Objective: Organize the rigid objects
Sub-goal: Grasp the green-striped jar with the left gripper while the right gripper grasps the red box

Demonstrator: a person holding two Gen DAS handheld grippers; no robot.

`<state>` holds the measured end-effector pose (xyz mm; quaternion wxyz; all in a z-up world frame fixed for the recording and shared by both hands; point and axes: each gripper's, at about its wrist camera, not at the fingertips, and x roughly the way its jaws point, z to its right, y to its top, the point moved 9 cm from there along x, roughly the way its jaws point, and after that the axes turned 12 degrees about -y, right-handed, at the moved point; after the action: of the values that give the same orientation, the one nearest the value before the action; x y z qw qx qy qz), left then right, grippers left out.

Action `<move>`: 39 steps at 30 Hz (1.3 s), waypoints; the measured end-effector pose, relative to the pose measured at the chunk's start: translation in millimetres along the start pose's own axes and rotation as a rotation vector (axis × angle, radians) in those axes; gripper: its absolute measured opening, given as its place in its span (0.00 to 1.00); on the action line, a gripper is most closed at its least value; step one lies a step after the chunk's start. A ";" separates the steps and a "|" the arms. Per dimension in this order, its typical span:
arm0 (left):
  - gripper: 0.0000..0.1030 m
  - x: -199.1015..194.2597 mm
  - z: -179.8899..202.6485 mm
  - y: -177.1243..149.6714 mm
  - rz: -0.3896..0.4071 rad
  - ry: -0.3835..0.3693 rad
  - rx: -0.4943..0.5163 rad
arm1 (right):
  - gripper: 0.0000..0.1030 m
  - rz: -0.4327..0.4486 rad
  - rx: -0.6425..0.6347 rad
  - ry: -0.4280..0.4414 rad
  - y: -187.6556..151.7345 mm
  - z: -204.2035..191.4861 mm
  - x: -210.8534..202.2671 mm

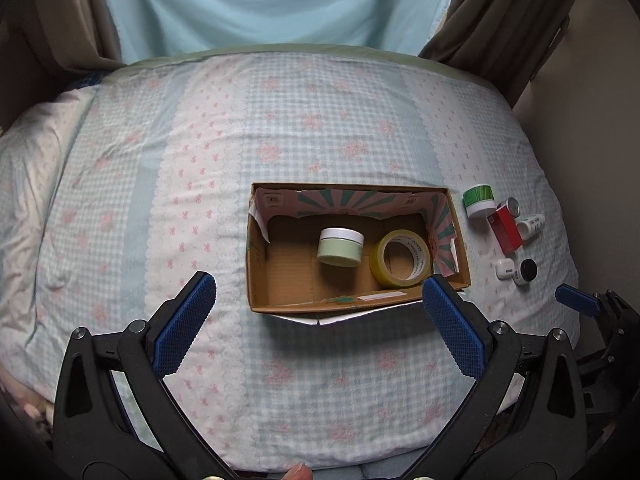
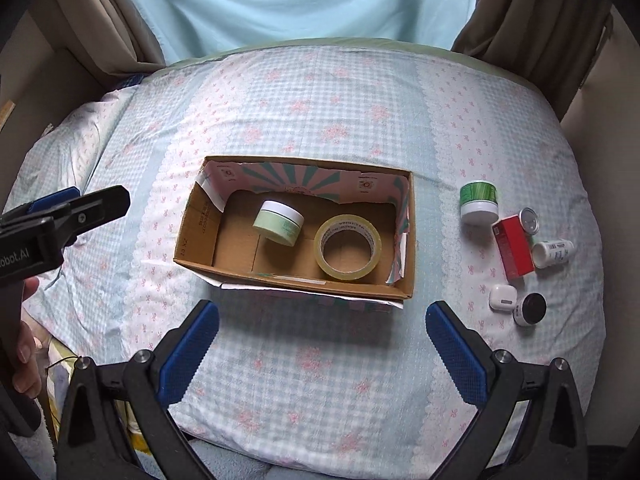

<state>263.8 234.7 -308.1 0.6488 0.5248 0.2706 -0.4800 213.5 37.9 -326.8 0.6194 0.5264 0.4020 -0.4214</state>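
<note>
Both tongs stand wide open w/ nothing between the blue pads. Left gripper (image 1: 320,292) hangs above the bedsheet (image 1: 200,160), just in front of the cardboard box (image 1: 260,280); its right pad overlaps the box's near right corner in the left wrist view, touching or not I cannot tell. Right gripper (image 2: 322,318) hangs also over the sheet, near the front wall of the box, apart from it.

Inside the box are 2 things: a pale green jar (image 1: 341,247) w/ white lid at the middle, and a roll of yellowish tape (image 1: 401,259) to its right, leaning against the box's right side in the left view, apparently flat in the right view.

On the sheet, right of the box, lie approx. 6 small items close together: a green jar w/ white base (image 2: 479,202), a red carton (image 2: 513,252), a metal can (image 2: 529,220) just behind the carton, a white bottle (image 2: 554,254) on its side beside the carton, a white earbud case (image 2: 501,298) and a small jar w/ black lid (image 2: 530,309), these last 2 touching or nearly so.
</note>
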 end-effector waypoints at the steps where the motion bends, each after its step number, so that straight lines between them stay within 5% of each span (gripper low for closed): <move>1: 1.00 -2.5 6.2 -0.9 0.009 -0.005 0.007 | 1.00 0.002 0.011 -0.015 -4.8 6.3 -5.7; 11: 1.00 1.9 93.8 5.9 0.019 -0.112 0.074 | 1.00 0.013 0.152 -0.107 -47.5 92.8 -36.4; 20: 1.00 36.8 185.3 29.4 0.022 -0.138 0.074 | 1.00 0.000 0.176 -0.111 -47.2 195.4 -16.3; 30: 1.00 150.6 250.9 55.6 -0.086 -0.098 -0.033 | 1.00 -0.059 0.056 -0.024 -12.1 277.2 64.2; 39: 1.00 274.1 276.2 58.8 -0.258 -0.083 -0.087 | 1.00 -0.121 -0.019 0.014 7.1 297.1 151.0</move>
<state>382.6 -118.7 -434.2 0.6145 0.4367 0.3293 -0.5686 284.9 -270.8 -430.4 0.5949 0.4981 0.4416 -0.4505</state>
